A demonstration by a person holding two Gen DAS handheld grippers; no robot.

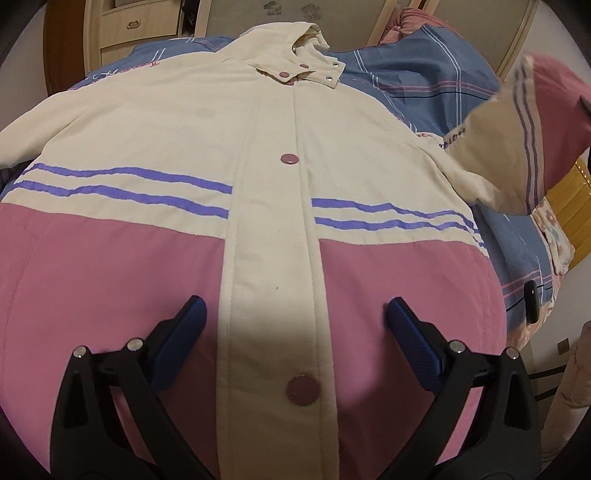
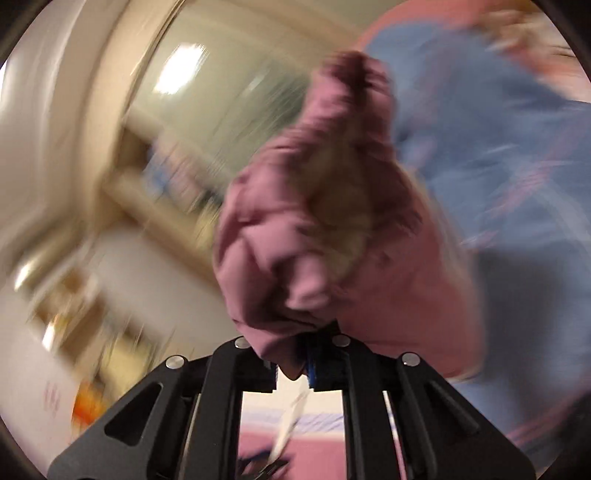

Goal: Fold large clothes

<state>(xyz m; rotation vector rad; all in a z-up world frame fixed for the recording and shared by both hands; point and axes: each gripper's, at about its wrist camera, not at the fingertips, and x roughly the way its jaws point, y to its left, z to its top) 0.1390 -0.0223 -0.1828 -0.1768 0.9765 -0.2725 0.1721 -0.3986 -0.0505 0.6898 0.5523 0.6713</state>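
A large cream and pink jacket (image 1: 266,192) with purple stripes and pink snap buttons lies front up on a bed. My left gripper (image 1: 295,314) is open and empty, hovering over the jacket's lower front, one finger on each side of the button placket. The jacket's right sleeve (image 1: 517,147) is lifted in the air at the right. In the right wrist view, my right gripper (image 2: 295,363) is shut on the sleeve's pink cuff (image 2: 314,229), which bunches up in front of the camera. That view is blurred by motion.
The bed has a blue striped cover (image 1: 424,88) with a floral edge (image 1: 557,240). A wooden cabinet (image 1: 136,29) stands beyond the bed. A yellow slatted surface (image 1: 576,206) and a small black object (image 1: 532,299) are at the right.
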